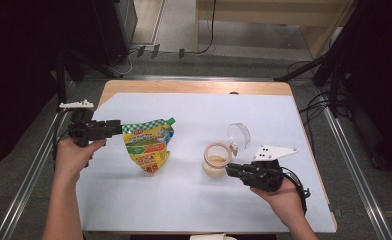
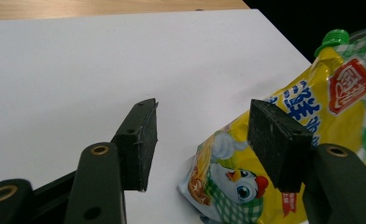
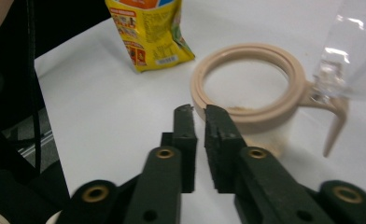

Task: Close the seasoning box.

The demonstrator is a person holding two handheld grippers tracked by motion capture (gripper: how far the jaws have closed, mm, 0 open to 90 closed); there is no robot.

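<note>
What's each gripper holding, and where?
Nothing held. Left gripper open beside the seasoning pouch; right gripper nearly shut at the jar rim, not clamping it.

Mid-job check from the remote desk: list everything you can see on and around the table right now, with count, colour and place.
Pouch: one, yellow with green check top and green cap, standing left of centre on the sheet.
Jar: one, beige rim, open, some beige powder inside, right of centre.
Jar lid: one, clear, hinged up behind the jar.
Sheet: one, white, covering the table.
Table: one, wood, its far edge bare.
Left hand-held gripper: one, black, jaws open beside the pouch, not gripping it.
Right hand-held gripper: one, black, jaws nearly closed at the jar's rim; grip unclear.
</note>
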